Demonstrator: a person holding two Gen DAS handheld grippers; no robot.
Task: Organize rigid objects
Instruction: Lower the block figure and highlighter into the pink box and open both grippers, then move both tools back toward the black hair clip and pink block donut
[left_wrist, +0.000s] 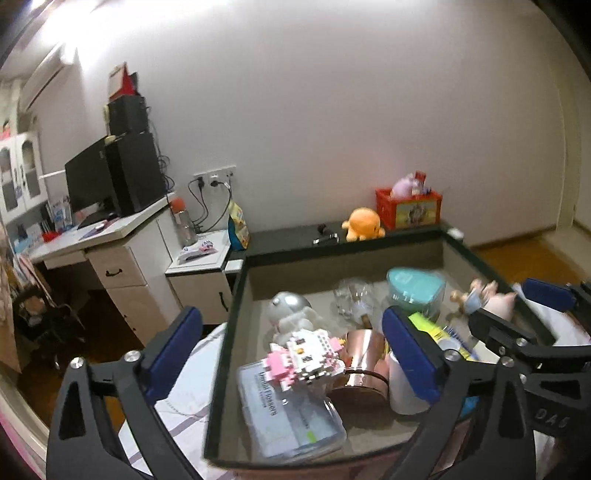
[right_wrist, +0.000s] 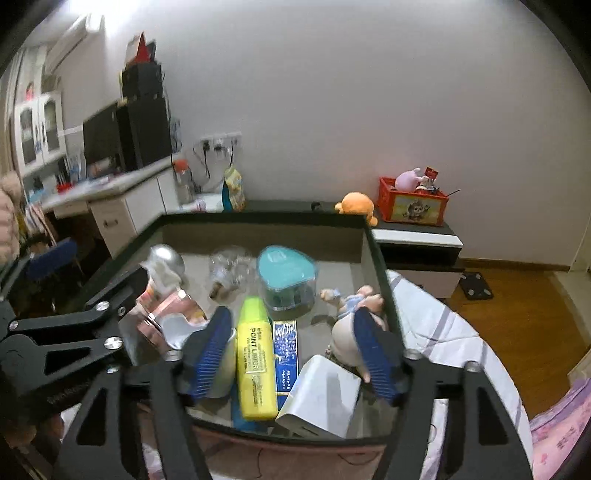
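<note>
Left gripper (left_wrist: 299, 354) fingers spread over block figure (left_wrist: 306, 354); right gripper (right_wrist: 295, 354) fingers spread, yellow highlighter (right_wrist: 255, 354) between, unpinched, inside tray (right_wrist: 258, 218).

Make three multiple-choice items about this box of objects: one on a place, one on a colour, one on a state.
1. Where is the yellow highlighter?
A. On the white desk
B. Inside the dark-rimmed box
C. In the red crate

2. What colour is the lid of the clear container?
A. Teal
B. Orange
C. Black

3. How does the right gripper stand?
A. Shut on the highlighter
B. Shut on the doll
C. Jaws open, pressing on nothing

Key: 1 B, it lies on the box floor beside a blue packet. 2 A, the top is teal. 3 C, both blue pads stand apart from the highlighter.
</note>
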